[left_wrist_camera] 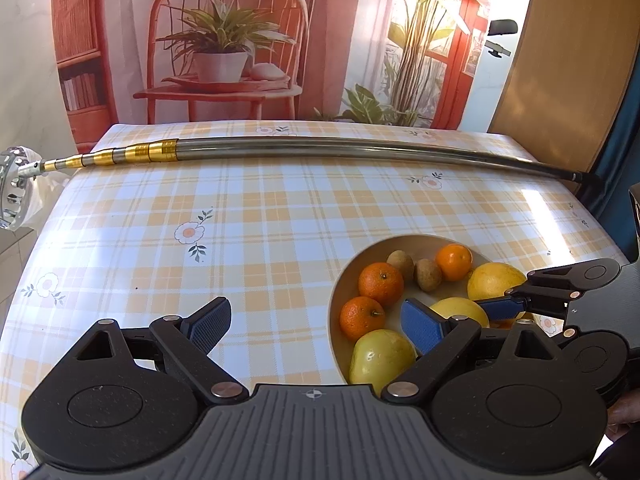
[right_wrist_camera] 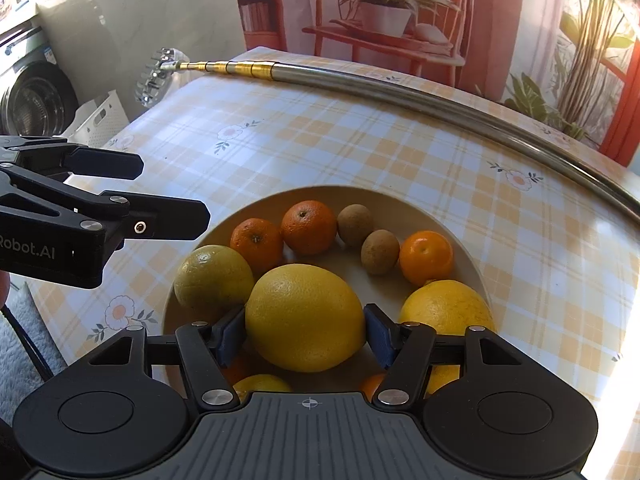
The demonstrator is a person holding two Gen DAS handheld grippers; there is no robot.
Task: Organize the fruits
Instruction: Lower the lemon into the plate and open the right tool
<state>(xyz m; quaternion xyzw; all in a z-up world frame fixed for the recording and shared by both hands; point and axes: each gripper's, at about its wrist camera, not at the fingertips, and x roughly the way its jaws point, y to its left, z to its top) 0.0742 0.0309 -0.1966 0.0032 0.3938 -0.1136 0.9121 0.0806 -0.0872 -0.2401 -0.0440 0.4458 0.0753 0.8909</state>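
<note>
A cream bowl (right_wrist_camera: 400, 205) on the checked tablecloth holds three oranges (right_wrist_camera: 308, 227), two brown kiwis (right_wrist_camera: 380, 251) and several big yellow citrus fruits. My right gripper (right_wrist_camera: 305, 334) is shut on the large yellow citrus (right_wrist_camera: 304, 300) in the bowl's near half, with a blue pad against each side. A greenish-yellow citrus (right_wrist_camera: 214, 276) lies to its left and another yellow one (right_wrist_camera: 446, 308) to its right. My left gripper (left_wrist_camera: 314, 316) is open and holds nothing. It hovers at the bowl's (left_wrist_camera: 334, 320) left rim, its right finger over a green-yellow fruit (left_wrist_camera: 382, 356).
A long steel telescopic pole (left_wrist_camera: 320, 148) with gold sections lies across the far side of the table, its pronged head (right_wrist_camera: 158, 74) past the left edge. A washing machine (right_wrist_camera: 36, 96) and a white crate (right_wrist_camera: 100, 120) stand off to the left. Bare tablecloth (left_wrist_camera: 200, 240) lies left of the bowl.
</note>
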